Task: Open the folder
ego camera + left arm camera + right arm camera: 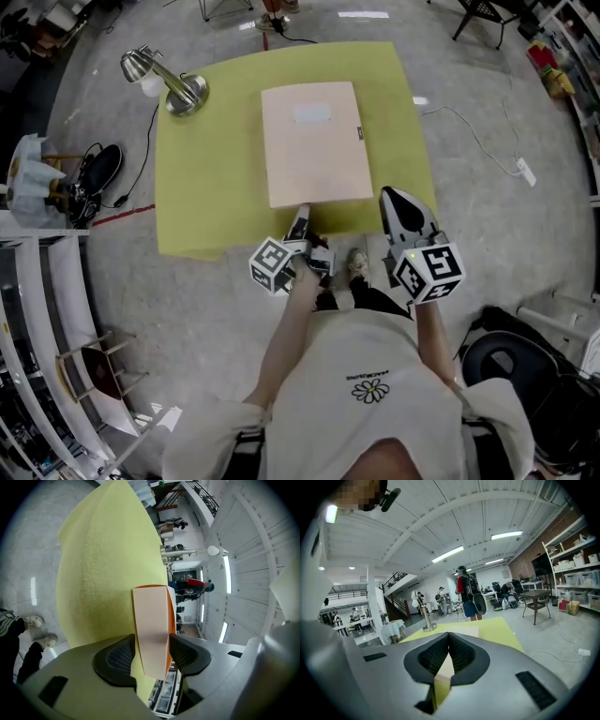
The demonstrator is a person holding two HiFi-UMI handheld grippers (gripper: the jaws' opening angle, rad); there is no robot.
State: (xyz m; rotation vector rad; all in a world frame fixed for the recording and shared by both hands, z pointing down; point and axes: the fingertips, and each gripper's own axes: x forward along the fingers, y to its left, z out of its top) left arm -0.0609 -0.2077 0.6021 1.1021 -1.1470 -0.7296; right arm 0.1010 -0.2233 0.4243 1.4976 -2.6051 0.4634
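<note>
A pale peach folder (314,141) lies closed on the yellow table (206,169). My left gripper (300,217) is at the folder's near edge, towards its left corner. In the left gripper view the folder (150,620) runs between the two pads of this gripper (151,651), and an orange layer shows along one side. The jaws stand wide around it, open. My right gripper (394,199) hovers by the folder's near right corner with its jaws together and nothing in them. In the right gripper view the folder (462,630) shows just beyond this gripper (449,637).
A metal desk lamp (173,84) stands at the table's far left corner. Black shoes (94,173) and cables lie on the floor to the left, and a cable with a plug strip (520,169) to the right. A black chair (506,366) is near right. People (466,597) stand beyond the table.
</note>
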